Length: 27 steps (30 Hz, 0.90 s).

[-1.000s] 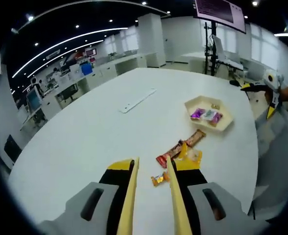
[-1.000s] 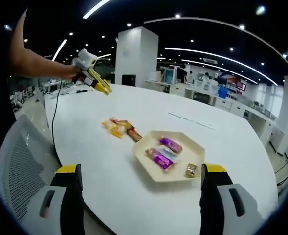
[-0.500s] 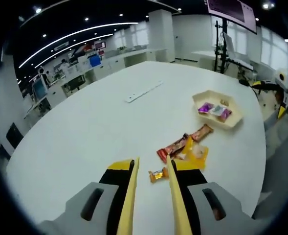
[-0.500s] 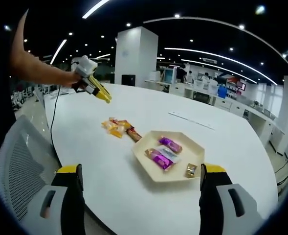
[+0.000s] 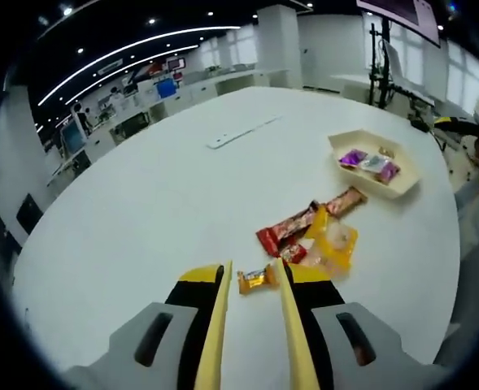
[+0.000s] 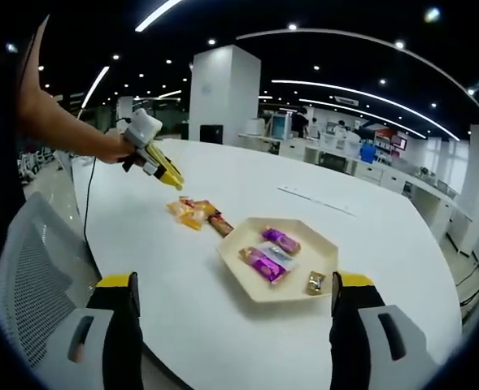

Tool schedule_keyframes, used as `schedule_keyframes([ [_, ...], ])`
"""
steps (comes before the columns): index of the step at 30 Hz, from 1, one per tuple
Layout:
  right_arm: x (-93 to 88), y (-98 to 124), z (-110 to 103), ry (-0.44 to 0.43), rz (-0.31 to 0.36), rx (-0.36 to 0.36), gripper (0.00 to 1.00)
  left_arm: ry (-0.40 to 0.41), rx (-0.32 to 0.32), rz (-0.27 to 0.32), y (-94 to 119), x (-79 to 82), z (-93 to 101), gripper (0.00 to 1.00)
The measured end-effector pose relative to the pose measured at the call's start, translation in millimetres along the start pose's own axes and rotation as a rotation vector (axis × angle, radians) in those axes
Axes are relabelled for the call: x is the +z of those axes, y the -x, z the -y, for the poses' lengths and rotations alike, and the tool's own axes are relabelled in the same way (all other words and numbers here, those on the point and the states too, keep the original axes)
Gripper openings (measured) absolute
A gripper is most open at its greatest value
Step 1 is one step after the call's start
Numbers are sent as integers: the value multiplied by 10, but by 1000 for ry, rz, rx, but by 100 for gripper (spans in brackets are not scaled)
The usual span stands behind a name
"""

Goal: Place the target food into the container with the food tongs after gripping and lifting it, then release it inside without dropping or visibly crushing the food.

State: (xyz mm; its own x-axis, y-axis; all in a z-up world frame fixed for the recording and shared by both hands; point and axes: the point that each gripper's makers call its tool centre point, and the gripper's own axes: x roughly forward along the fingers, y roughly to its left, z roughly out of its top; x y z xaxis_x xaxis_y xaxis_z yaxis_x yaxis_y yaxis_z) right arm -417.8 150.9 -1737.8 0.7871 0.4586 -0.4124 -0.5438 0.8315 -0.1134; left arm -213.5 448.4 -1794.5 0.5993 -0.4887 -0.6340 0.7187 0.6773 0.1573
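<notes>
Fingers on my left gripper [image 5: 251, 305] sit a narrow gap apart, nothing between them, the small orange candy [image 5: 254, 279] just off the tips. Right gripper [image 6: 231, 325] jaws are spread wide, holding nothing. I see the red bar [image 5: 287, 230] and yellow packet [image 5: 333, 244] clustered on the white table [image 5: 158, 203], with the cream tray [image 6: 276, 280] of purple wrapped snacks [image 6: 281, 240] well beyond them.

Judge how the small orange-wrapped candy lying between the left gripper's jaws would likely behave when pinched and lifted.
The small orange candy looks tiny and lies flat, so it is probably very light. Its shiny wrapper suggests it may slip or twist. The left gripper jaws stand narrowly apart, so a gentle squeeze probably suffices.
</notes>
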Motion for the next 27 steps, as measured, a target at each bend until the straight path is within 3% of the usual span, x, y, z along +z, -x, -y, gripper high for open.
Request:
schedule_keyframes([
  [1,0,0,4,2,0,-2,96,11,15,-38,-32,-83,-16,26],
  [14,-6,-2,18,-5,-2,-6,96,78,28,-64,-207,-222,-30,26],
  [16,-6,-2,22,-5,-1,-7,96,167,32,-51,-226,-210,-48,26],
  [27,-18,-3,37,-4,-7,-12,95,151,29,-70,-315,-240,37,26],
])
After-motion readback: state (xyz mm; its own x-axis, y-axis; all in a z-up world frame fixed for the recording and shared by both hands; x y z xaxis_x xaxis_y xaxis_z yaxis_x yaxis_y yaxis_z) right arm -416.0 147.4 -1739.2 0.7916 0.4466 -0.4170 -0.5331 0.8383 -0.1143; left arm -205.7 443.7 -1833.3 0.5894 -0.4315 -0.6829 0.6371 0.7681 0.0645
